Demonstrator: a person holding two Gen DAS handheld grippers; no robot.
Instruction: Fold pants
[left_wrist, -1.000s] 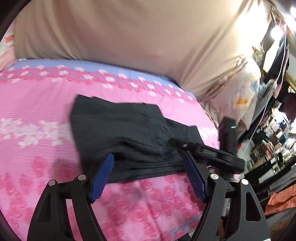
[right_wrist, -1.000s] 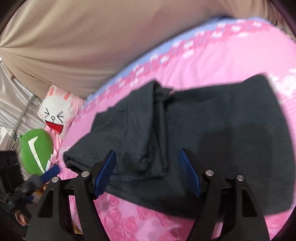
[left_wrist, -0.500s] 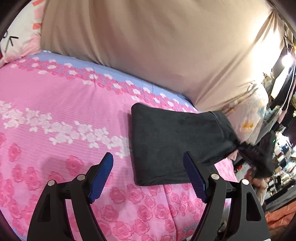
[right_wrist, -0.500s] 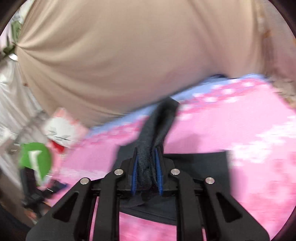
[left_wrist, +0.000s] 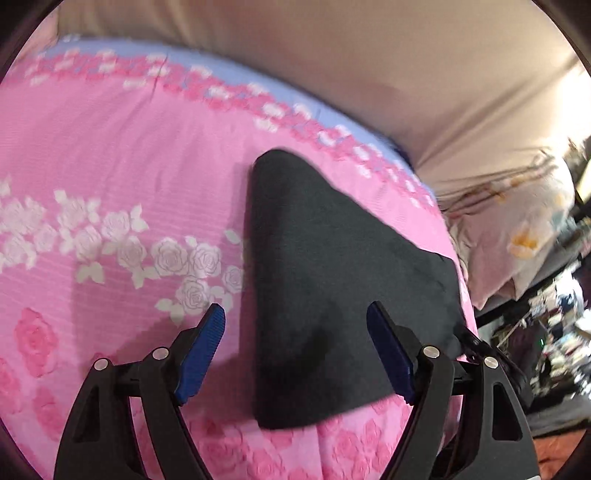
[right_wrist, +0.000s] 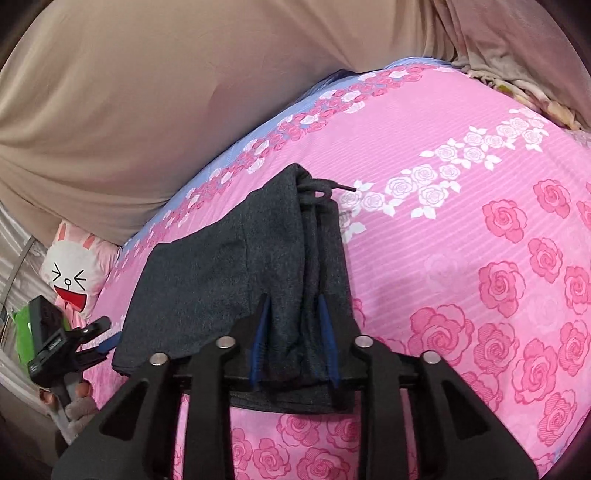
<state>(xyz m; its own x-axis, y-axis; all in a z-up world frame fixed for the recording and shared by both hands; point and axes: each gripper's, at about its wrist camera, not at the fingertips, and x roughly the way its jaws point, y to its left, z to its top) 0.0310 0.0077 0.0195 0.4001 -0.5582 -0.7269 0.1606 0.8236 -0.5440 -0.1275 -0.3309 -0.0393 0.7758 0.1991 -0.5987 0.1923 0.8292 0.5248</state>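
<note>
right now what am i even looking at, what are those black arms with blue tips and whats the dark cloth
No robot here: a person holds a pair of tongs in each hand, with a camera on each looking along the blue tips. The left tongs stand open above the folded dark pants on the pink flowered bedspread, gripping nothing. The right tongs have just been opening; a fold of the pants with its drawstring sits between the tips, and whether they still press it is unclear.

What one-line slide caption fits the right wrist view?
Right tongs, just opening, straddle the waistband end of folded dark pants on a pink rose bedsheet.
</note>
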